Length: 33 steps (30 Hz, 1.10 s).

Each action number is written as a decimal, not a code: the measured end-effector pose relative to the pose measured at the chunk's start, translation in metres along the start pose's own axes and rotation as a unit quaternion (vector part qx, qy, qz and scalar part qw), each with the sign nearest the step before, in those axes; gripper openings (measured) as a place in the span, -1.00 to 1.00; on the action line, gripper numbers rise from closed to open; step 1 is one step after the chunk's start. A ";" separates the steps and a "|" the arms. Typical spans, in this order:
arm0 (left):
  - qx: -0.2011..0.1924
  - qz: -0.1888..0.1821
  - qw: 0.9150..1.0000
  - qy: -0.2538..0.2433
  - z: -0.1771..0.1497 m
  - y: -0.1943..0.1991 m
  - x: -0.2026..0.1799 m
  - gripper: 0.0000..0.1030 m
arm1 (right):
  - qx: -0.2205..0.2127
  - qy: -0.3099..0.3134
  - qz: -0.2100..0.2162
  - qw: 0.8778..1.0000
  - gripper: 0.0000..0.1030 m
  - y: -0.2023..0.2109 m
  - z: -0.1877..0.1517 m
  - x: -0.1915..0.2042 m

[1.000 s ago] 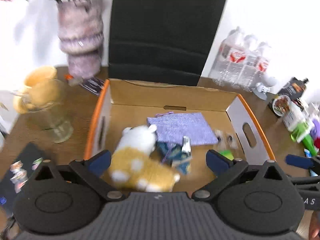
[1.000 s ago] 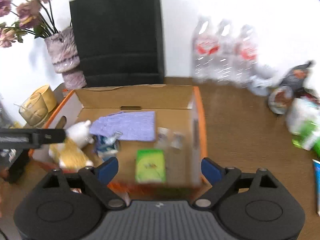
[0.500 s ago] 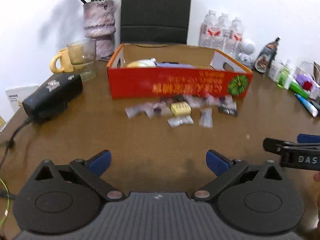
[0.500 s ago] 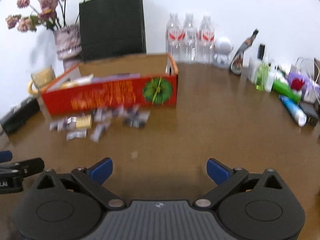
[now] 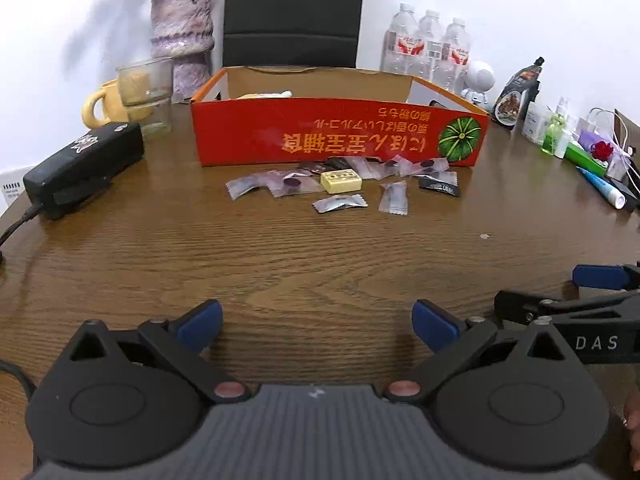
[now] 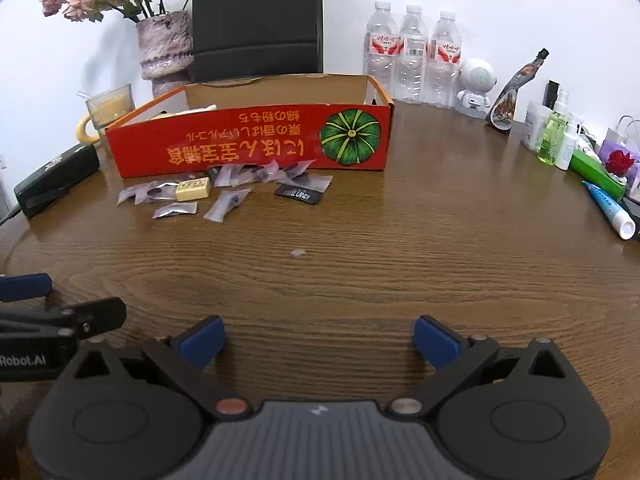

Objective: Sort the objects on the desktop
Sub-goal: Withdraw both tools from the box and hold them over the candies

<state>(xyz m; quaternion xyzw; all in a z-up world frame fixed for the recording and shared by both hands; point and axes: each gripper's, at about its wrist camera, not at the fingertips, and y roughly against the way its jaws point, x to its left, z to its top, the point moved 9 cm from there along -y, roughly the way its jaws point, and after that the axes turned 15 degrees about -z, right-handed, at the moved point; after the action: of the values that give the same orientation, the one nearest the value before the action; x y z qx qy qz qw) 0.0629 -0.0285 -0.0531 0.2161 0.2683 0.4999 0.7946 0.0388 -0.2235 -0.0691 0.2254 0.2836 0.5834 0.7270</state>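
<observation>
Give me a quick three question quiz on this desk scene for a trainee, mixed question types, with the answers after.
1. True or false: the left gripper holds a candy wrapper.
2. The yellow block lies: A) inside the red box; B) on the table in front of the box; C) beside the water bottles.
3. Fill in: the picture on the box's front wall shows a green ____.

Key:
1. False; both it and the right gripper are open and empty.
2. B
3. pumpkin
</observation>
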 end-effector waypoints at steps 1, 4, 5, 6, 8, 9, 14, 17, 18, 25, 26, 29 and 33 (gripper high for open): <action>0.000 0.000 1.000 -0.003 0.000 -0.001 0.000 1.00 | -0.001 0.000 -0.001 1.000 1.00 0.000 0.000 0.000; 0.001 0.005 1.000 -0.008 0.000 -0.004 0.000 1.00 | -0.008 0.002 -0.003 1.000 1.00 -0.001 0.000 0.002; 0.000 0.008 1.000 -0.009 0.001 -0.004 0.001 1.00 | -0.010 0.002 -0.004 1.000 1.00 -0.002 0.001 0.002; 0.000 0.011 1.000 -0.010 0.001 -0.005 0.002 1.00 | -0.012 0.001 -0.004 1.000 1.00 -0.002 0.002 0.002; 0.001 0.020 1.000 -0.017 0.001 -0.007 0.003 1.00 | -0.016 0.000 -0.004 1.000 1.00 -0.003 0.003 0.003; 0.001 0.022 1.000 -0.018 0.002 -0.008 0.004 1.00 | -0.016 0.000 -0.004 1.000 1.00 -0.004 0.003 0.003; 0.001 0.021 1.000 -0.016 0.004 -0.010 0.006 1.00 | -0.019 -0.002 -0.002 1.000 1.00 -0.007 0.006 0.005; 0.001 0.022 1.000 -0.016 0.005 -0.011 0.007 1.00 | -0.020 0.000 0.001 1.000 1.00 -0.006 0.005 0.006; 0.001 0.022 1.000 -0.016 0.005 -0.011 0.007 1.00 | -0.020 0.000 0.001 1.000 1.00 -0.006 0.005 0.006; 0.001 0.022 1.000 -0.016 0.006 -0.012 0.008 1.00 | -0.020 -0.001 0.000 1.000 1.00 -0.006 0.005 0.006; 0.001 0.021 1.000 -0.017 0.006 -0.012 0.008 1.00 | -0.020 -0.001 0.000 1.000 1.00 -0.006 0.005 0.006; 0.002 0.021 1.000 -0.017 0.006 -0.013 0.008 1.00 | -0.020 -0.001 -0.001 1.000 1.00 -0.006 0.005 0.006; 0.001 0.021 1.000 -0.016 0.006 -0.013 0.008 1.00 | -0.020 -0.001 0.000 1.000 1.00 -0.006 0.005 0.006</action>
<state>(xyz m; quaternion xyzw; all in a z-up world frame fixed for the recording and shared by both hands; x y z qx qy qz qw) 0.0782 -0.0269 -0.0579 0.2304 0.2519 0.5126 0.7878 0.0476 -0.2189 -0.0701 0.2114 0.2714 0.5886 0.7316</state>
